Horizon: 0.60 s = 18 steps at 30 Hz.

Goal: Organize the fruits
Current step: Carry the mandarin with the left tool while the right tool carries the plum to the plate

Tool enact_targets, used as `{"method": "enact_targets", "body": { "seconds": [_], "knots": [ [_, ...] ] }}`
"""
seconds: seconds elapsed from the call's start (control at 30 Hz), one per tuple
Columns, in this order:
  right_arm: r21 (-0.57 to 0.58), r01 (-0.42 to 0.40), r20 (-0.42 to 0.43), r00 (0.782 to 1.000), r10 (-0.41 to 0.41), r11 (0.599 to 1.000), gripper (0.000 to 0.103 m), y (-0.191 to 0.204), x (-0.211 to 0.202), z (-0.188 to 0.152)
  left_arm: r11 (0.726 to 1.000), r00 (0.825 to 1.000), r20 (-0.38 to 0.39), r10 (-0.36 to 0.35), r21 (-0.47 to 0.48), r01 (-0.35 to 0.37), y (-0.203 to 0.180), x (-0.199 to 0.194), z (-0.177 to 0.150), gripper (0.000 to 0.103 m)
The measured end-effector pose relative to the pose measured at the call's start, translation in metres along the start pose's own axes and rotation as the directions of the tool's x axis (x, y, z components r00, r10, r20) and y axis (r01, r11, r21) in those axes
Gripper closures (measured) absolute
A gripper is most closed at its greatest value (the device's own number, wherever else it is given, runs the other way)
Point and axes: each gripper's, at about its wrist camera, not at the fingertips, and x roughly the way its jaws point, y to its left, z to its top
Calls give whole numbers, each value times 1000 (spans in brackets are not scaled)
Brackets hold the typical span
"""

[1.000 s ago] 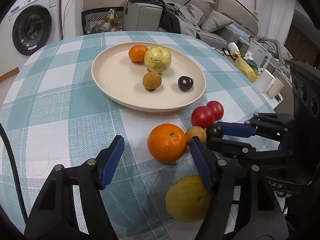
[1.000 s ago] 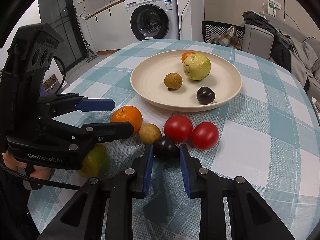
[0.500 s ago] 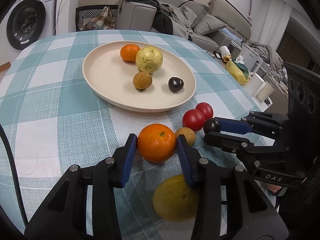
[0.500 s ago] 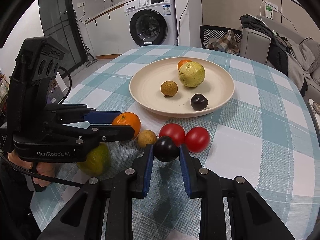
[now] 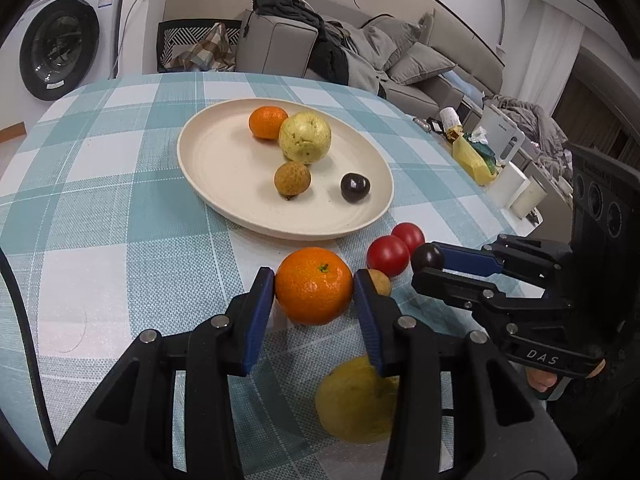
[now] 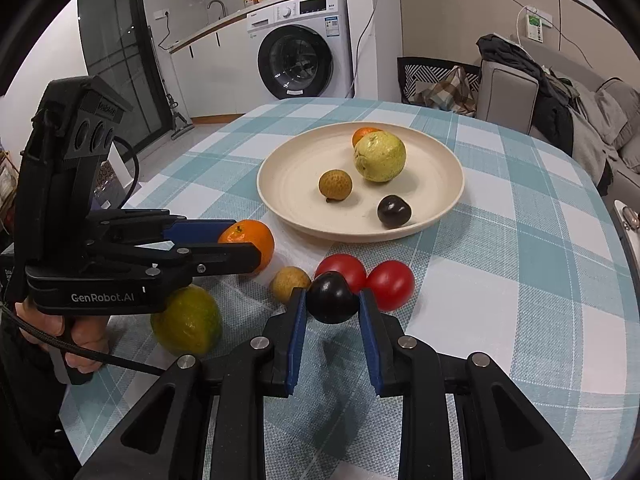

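left wrist view: the left gripper (image 5: 314, 286) has both blue pads pressed on the orange (image 5: 315, 285), clamped tight. right wrist view: the right gripper (image 6: 332, 304) pinches the dark plum (image 6: 332, 298), just near two red tomatoes (image 6: 390, 284). beyond them sits the cream plate (image 6: 440, 208) on the checked tablecloth (image 6: 520, 260), carrying a guava (image 6: 379, 156), a lychee (image 6: 335, 185) and another dark fruit (image 6: 394, 211).

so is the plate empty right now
No, the plate holds four fruits: a small orange, a guava, a longan and a dark plum.
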Motion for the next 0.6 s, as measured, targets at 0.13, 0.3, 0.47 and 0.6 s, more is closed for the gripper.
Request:
{"method": "enact_targets", "body": {
  "seconds": [0.13,0.3,0.47,0.6],
  "knots": [
    [8,-7,18,1000,7,1000,76,0,-1,0,1000,999,33,0,-7,0,0,-7,2,65],
    [7,-16,54,998,15,1000,76,2,-6,1,1000,996,84,9,-15,-8,0,-17,7,65],
    [24,-13,88,996,11,1000,76,-1,-8,4,999,994,106,38,-6,-37,1,-21,12,65],
    [44,-9,107,994,4,999,76,-6,-9,5,998,992,113,62,3,-63,2,-22,16,65]
  ]
}}
